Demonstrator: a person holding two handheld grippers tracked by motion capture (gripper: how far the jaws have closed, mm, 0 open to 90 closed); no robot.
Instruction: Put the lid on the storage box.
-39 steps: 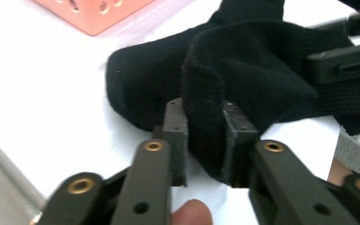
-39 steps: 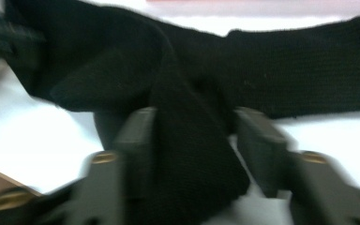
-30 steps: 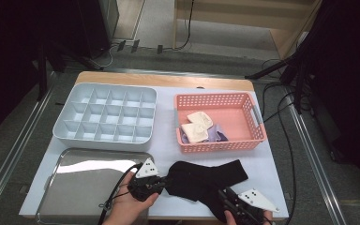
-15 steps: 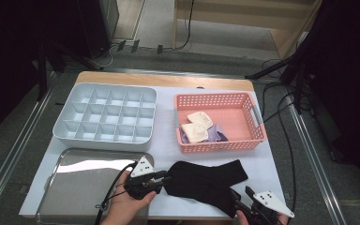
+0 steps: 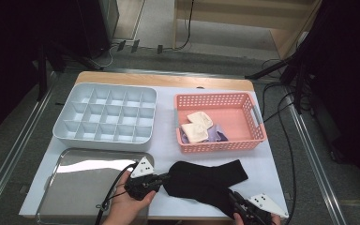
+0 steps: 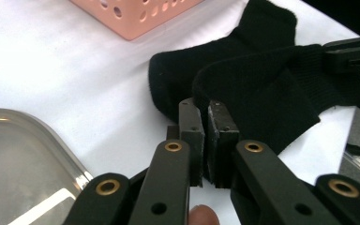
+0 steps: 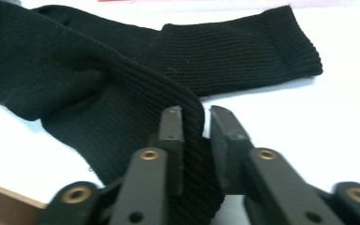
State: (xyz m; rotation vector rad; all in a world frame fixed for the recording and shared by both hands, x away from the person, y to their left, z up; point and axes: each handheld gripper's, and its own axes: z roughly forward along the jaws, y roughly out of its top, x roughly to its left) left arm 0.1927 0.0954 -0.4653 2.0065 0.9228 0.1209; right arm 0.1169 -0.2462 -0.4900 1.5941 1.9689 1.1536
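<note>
At the near left corner of the white worktop (image 5: 166, 140) lies a shiny rectangular metal tray (image 5: 77, 187), with a pale grey plastic divided organiser box (image 5: 107, 117) behind it. Just right of the tray, the left tool (image 6: 205, 123) is pressed together on one end of the black knitted sock (image 5: 205, 180), which lies flat on the near edge of the worktop. Behind it sits a pink perforated plastic basket (image 5: 258, 123) holding folded pale socks (image 5: 197, 126). Farthest right, the right tool (image 7: 196, 123) has just been closing, and its jaws now pinch a raised fold of the sock. The step looks like folding: next, probably, lifting one end over the other, both grips kept firm.
</note>
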